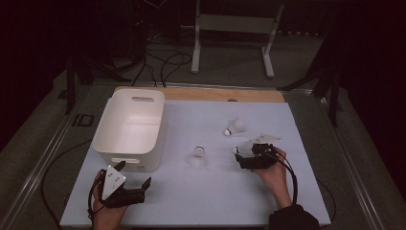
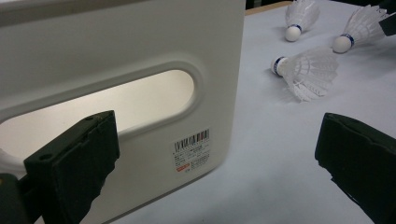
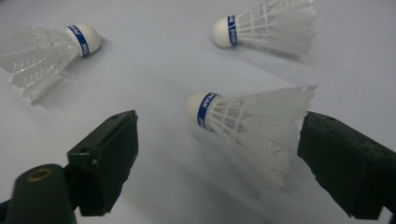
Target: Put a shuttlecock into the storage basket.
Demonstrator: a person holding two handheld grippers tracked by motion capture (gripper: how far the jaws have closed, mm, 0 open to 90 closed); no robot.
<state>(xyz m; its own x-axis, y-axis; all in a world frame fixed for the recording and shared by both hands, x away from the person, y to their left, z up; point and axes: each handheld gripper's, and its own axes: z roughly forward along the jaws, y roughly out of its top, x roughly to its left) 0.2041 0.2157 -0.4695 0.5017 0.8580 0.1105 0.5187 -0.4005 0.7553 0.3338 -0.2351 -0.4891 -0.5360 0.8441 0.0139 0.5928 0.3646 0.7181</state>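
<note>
shuttlecock (image 3: 252, 126) | white feathers, blue-banded cork | lying sideways | on table

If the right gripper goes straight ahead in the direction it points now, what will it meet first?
Most likely the nearest shuttlecock, which lies on its side between the open jaws of the right gripper. The feathers look very near one jaw; whether they touch is unclear.

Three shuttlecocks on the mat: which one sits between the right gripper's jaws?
The shuttlecock with feathers by the right gripper, jaws open around it; the other two lie farther off.
</note>
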